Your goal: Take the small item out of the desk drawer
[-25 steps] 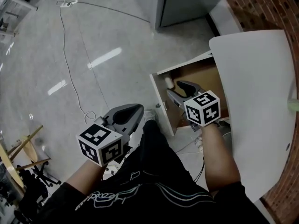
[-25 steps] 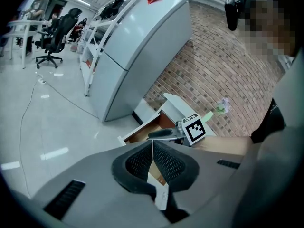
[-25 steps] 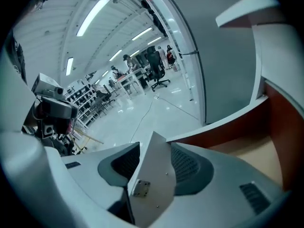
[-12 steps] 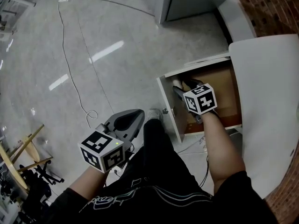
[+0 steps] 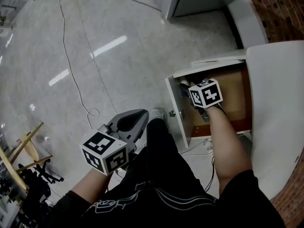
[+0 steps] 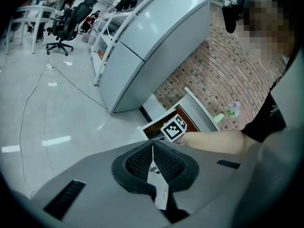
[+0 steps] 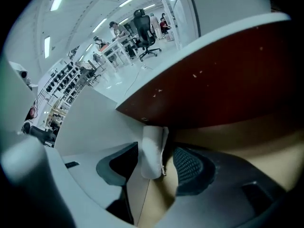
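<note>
Jaws of the right gripper (image 7: 156,149) wide apart, small white item (image 7: 151,158) between them in the drawer (image 5: 176,111)

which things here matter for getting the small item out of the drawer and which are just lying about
For the job:
- drawer, open
- small white item, inside it
- right gripper, jaws open around the item

Lying about:
- floor cable
- office chair
- grey cabinet
- left gripper, shut and empty, away from the drawer
</note>
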